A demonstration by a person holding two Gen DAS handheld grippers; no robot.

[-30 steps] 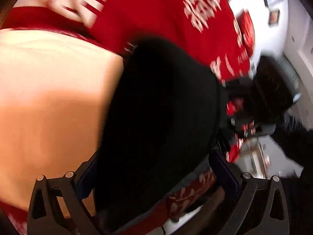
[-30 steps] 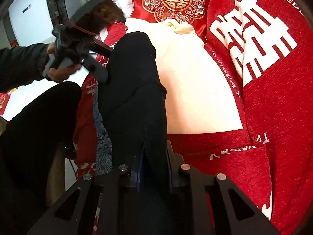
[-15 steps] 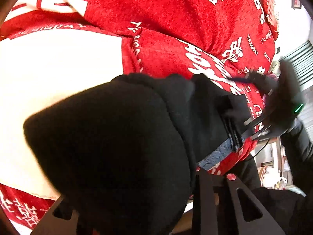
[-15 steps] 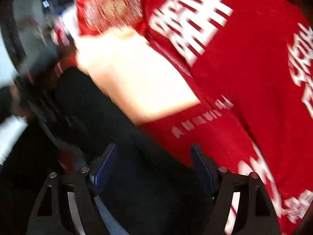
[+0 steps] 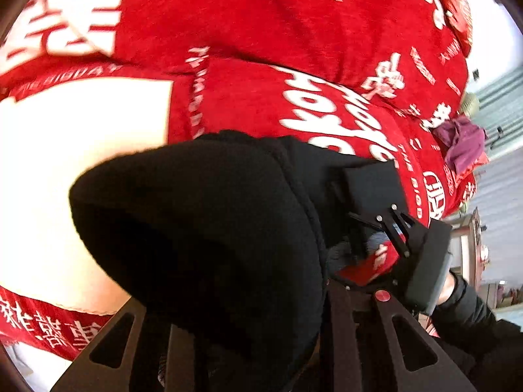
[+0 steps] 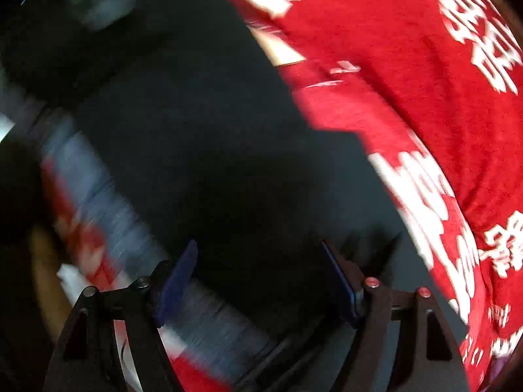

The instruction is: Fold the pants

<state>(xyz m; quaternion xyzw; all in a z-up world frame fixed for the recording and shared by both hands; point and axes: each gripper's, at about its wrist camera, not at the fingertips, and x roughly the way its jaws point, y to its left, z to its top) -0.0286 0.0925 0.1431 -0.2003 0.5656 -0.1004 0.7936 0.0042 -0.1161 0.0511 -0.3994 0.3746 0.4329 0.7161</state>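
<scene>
My left gripper (image 5: 261, 336) is clamped on a thick fold of the black pants (image 5: 202, 228). Its jaws closed on the cloth a moment ago, and the fold bulges up in front of the camera and hides both fingertips. Only the two black finger frames show at the bottom of the left wrist view, close together.

My right gripper (image 6: 258, 281) has its jaws apart; they opened a moment ago. The blue pads (image 6: 176, 281) stand on each side of the dark pants cloth (image 6: 202, 150), which lies under and between them. This view is blurred, so I cannot tell if the pads touch the cloth, but they do not press on it.

In the left wrist view the right gripper (image 5: 389, 241) shows just behind the raised fold, at the right end of the pants, with the person's black sleeve (image 5: 470, 307) behind it.

The pants lie on a bed, near its edge, partly on a cream panel (image 5: 81, 170) of the red blanket (image 5: 261, 32). The blanket has large white characters and letters. A grey-blue strip (image 6: 108, 209) of cloth runs along the left side of the pants in the right wrist view; what it is I cannot tell.

Farther away, at the far right edge of the bed, a small purple cloth (image 5: 462, 140) lies on the blanket.
</scene>
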